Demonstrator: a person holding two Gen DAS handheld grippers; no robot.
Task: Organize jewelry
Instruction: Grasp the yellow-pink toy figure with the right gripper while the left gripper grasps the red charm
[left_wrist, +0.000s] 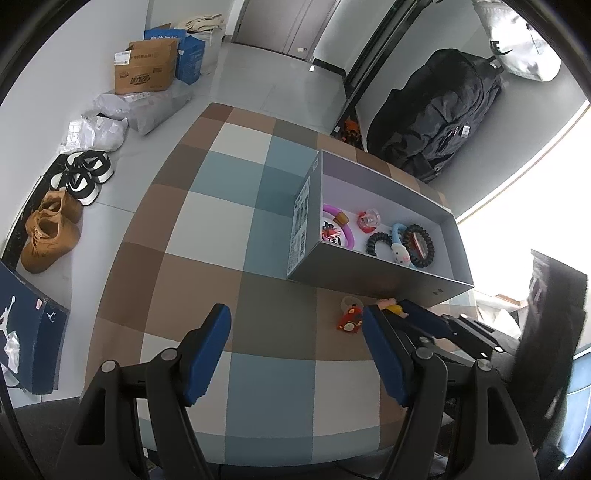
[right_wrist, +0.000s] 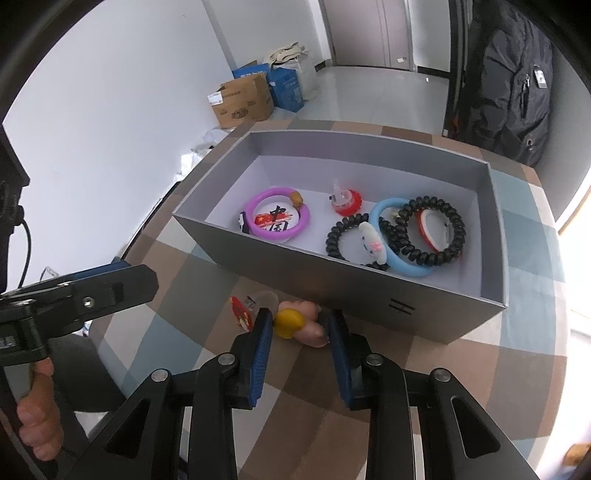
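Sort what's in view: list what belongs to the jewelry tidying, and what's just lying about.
Job: grey box with purple bangle, blue bangle, black coil ties; pink-and-yellow charm between right gripper pads; red charm.

Lying about: shoes, cardboard boxes, black backpack.

Grey box wall (right_wrist: 347, 291) just beyond tongs (right_wrist: 300, 328)

Tan boots (left_wrist: 50, 230) beside black-white sneakers (left_wrist: 85, 177), a cardboard box (left_wrist: 144, 68), a black backpack (left_wrist: 437, 110).

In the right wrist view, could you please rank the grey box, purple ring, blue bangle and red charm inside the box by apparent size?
Largest to smallest:
1. grey box
2. blue bangle and purple ring: look about alike; the bangle is nearer the camera, so I would not rank them.
3. red charm
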